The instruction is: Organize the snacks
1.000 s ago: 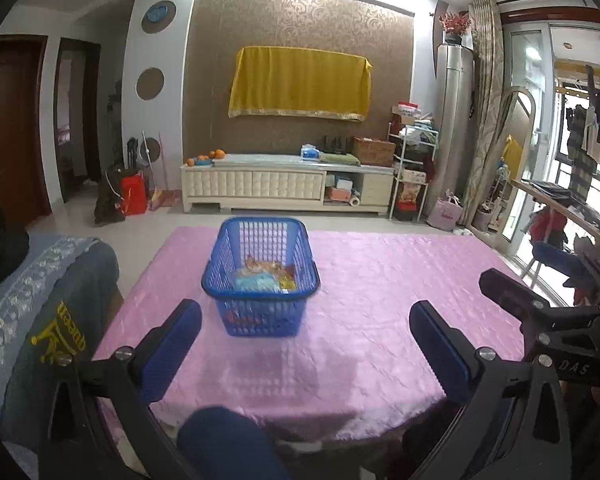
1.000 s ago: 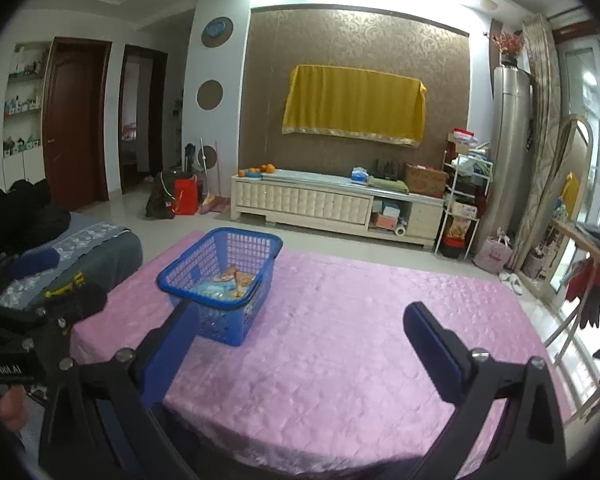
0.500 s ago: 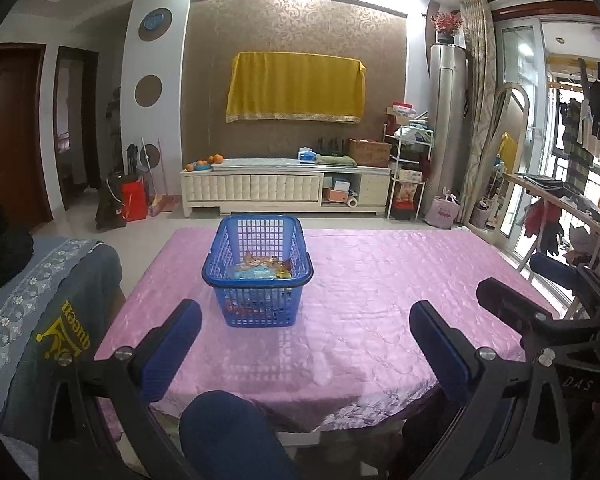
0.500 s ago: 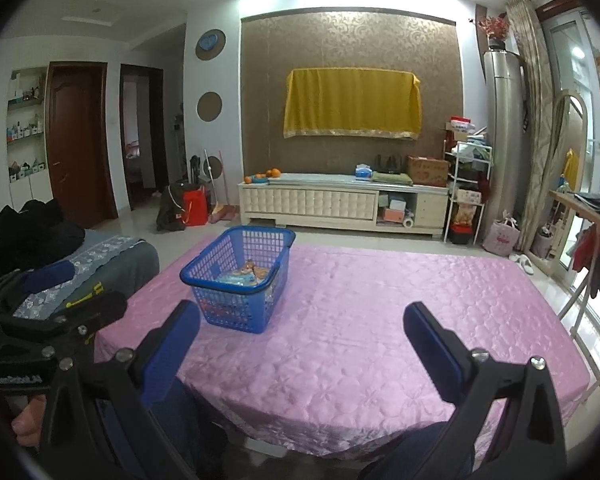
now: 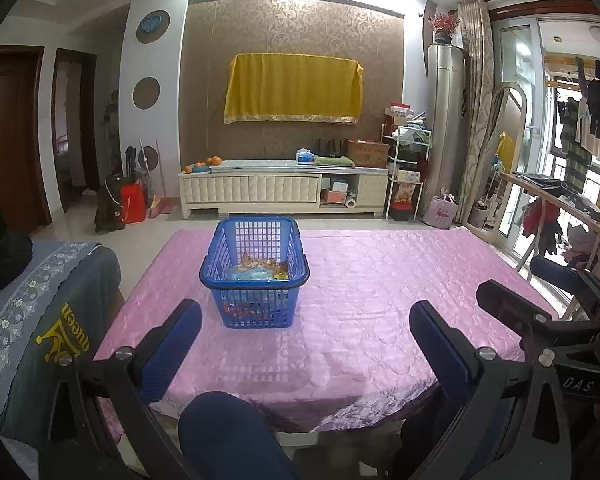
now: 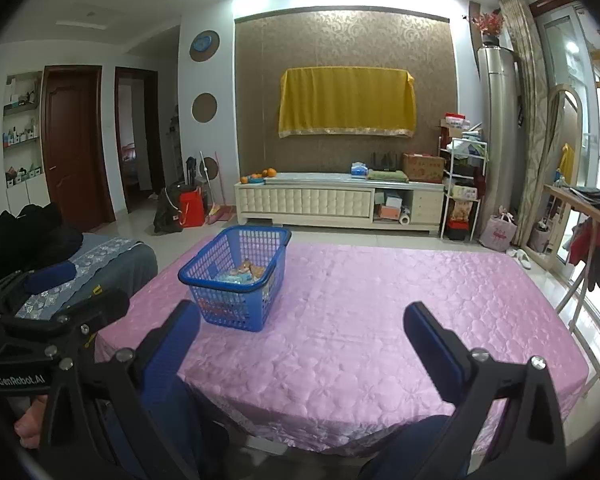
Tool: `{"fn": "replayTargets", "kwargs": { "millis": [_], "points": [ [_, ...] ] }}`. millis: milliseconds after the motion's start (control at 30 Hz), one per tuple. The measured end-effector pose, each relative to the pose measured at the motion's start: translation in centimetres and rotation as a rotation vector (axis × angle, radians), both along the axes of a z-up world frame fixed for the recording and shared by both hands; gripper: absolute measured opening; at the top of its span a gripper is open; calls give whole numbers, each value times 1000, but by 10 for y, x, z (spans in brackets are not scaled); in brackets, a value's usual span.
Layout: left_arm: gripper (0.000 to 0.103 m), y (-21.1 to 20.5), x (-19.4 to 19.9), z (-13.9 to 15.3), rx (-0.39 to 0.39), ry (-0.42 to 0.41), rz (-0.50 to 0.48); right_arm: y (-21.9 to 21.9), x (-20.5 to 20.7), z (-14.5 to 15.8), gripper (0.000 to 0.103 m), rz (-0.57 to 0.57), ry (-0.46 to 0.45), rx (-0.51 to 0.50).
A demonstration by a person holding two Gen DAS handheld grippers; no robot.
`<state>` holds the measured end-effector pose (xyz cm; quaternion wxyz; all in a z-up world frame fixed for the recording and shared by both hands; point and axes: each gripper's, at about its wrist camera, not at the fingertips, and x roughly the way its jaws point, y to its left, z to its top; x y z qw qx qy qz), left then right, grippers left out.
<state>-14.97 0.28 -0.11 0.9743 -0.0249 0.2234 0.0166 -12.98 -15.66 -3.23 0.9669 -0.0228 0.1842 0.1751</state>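
Observation:
A blue plastic basket stands on the pink tablecloth, left of the middle. Several snack packets lie inside it. My left gripper is open and empty, held back over the table's near edge, well short of the basket. My right gripper is open too, with nothing between its fingers, to the right of the basket and nearer than it. Each gripper shows at the edge of the other's view.
A chair back draped in grey cloth stands at the table's left side. A person's knee in blue shows below the table edge. A white TV cabinet and a drying rack stand beyond the table.
Both grippers have pulled back and risen from the table, so the basket looks smaller and farther. Both stayed open and empty.

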Motion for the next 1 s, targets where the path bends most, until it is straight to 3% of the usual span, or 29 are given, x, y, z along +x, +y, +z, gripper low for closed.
{"fn": "replayTargets", "kwargs": {
  "millis": [1000],
  "points": [
    [103,1,-1,1,-20,16,3,1,-3,-1,103,3,24,20]
  ]
}}
